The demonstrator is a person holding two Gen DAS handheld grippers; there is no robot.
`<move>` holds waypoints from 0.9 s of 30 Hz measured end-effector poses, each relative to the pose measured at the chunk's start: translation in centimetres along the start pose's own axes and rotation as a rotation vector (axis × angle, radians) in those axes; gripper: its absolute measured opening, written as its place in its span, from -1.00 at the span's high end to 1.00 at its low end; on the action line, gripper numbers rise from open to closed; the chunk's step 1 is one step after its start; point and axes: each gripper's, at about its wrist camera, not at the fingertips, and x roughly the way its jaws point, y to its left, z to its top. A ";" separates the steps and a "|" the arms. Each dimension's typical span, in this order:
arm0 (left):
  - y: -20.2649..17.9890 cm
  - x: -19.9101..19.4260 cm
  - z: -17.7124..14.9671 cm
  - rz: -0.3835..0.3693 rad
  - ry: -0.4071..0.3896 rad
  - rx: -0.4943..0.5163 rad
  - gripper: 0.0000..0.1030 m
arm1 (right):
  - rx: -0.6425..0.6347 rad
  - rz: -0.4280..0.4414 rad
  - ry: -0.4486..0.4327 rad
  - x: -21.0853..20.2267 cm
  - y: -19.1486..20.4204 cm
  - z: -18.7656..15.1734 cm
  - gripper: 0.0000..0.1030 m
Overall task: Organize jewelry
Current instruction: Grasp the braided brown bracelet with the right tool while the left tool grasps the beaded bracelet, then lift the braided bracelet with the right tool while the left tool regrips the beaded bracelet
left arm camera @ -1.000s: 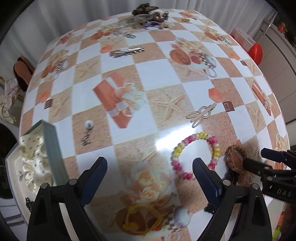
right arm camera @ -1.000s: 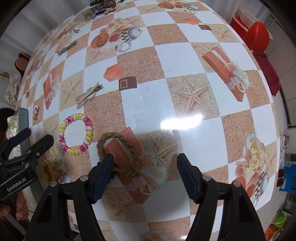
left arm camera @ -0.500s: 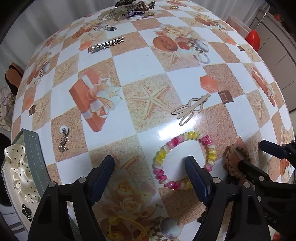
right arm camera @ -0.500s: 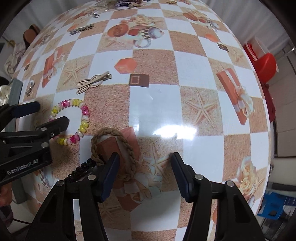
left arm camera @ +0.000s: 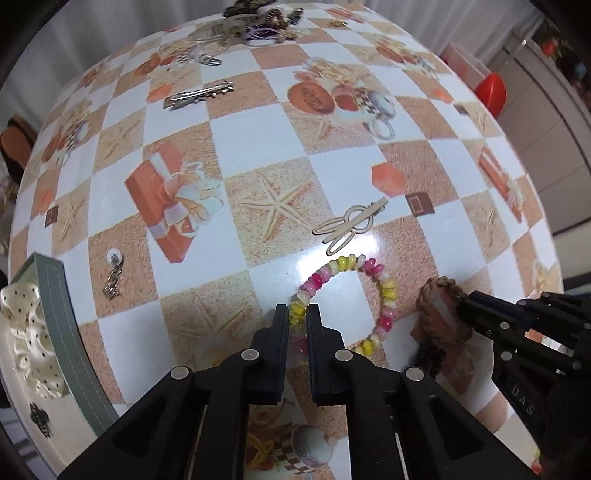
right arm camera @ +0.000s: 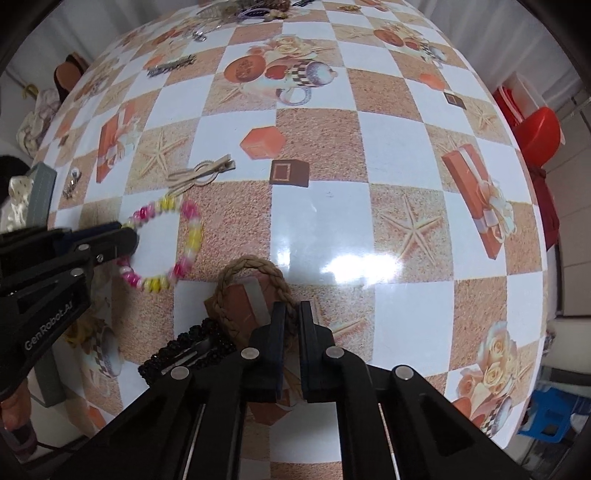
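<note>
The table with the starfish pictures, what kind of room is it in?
Probably a room in someone's home. The table wears a shiny printed cloth, jewelry such as a beaded bracelet lies on it, and a red plastic stool and grey curtains stand behind.
</note>
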 end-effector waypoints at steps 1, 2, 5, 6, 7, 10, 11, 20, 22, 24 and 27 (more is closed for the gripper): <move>0.2 -0.3 0.0 -0.009 -0.005 -0.012 0.72 | 0.015 0.013 -0.002 -0.2 -0.3 0.1 0.87; 0.6 -0.7 0.0 -0.019 -0.010 -0.026 0.72 | 0.031 0.029 -0.004 -0.3 -0.7 0.2 0.87; 1.4 -1.9 -0.3 -0.034 -0.027 -0.057 0.72 | 0.065 0.058 -0.015 -0.9 -1.8 0.6 0.87; 1.7 -2.2 -0.4 -0.036 -0.033 -0.063 0.72 | 0.078 0.069 -0.018 -1.1 -2.0 0.7 0.87; 1.9 -2.8 -0.5 -0.037 -0.040 -0.070 0.72 | 0.090 0.080 -0.019 -1.4 -2.2 0.8 0.87; 2.9 -3.8 -0.8 -0.040 -0.060 -0.090 0.72 | 0.115 0.098 -0.025 -1.7 -3.1 1.3 0.87; 2.9 -4.1 -1.0 -0.041 -0.066 -0.097 0.72 | 0.121 0.101 -0.028 -1.9 -3.3 1.4 0.87; 4.6 -6.9 -1.6 -0.053 -0.130 -0.173 0.72 | 0.131 0.128 -0.055 -3.4 -2.3 2.6 0.87; 5.2 -7.6 -1.7 -0.054 -0.145 -0.190 0.72 | 0.124 0.135 -0.065 -3.9 -1.8 2.8 0.87; 5.8 -8.2 -2.0 -0.053 -0.160 -0.206 0.72 | 0.114 0.143 -0.074 -4.4 -1.3 3.2 0.87; 6.8 -9.1 -2.5 -0.053 -0.178 -0.233 0.72 | 0.094 0.151 -0.089 -5.1 -0.2 3.7 0.87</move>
